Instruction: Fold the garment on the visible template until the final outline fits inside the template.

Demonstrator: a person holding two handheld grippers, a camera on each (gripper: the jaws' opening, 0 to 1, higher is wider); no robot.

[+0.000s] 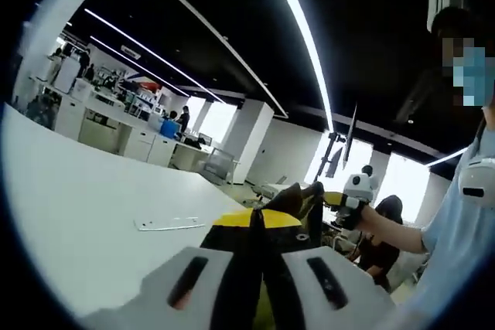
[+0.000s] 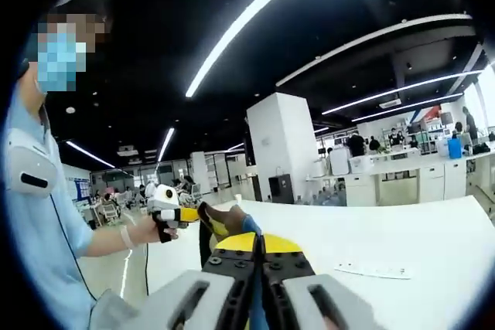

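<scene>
Left gripper view: one white table, one pale strip lying on it, one dark garment lifted above it; left gripper clamped on garment, right gripper too, jaws pinching cloth.

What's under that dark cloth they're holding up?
Under the garment, held up by both hand-held grippers, left and right, lies the white table. The gripper bodies hide whatever sits directly below.
</scene>
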